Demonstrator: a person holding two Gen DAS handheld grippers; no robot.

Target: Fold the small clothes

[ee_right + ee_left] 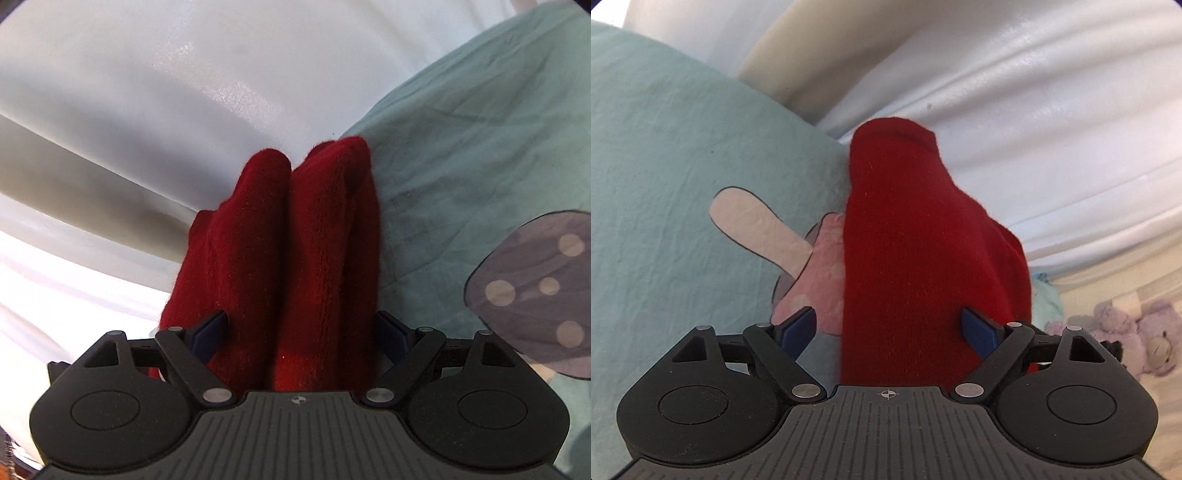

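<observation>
A red knitted garment [923, 251] lies on the teal sheet [665, 166] and runs away from the camera between the fingers of my left gripper [889, 317]. The jaws stand wide. The left pad [799, 328] is clear of the cloth, and the right pad [979, 332] sits at its edge. In the right wrist view the same red garment [295, 258] shows as two fuzzy lobes side by side. It fills the gap of my right gripper [301, 319], whose jaws also stand wide with the pads beside the cloth, not squeezing it.
The teal sheet [480, 129] carries a printed ice-lolly shape [757, 225] and a grey dotted print [535, 288]. White pleated fabric [1034, 110] rises behind the garment. A purple plush toy [1137, 332] lies at the right.
</observation>
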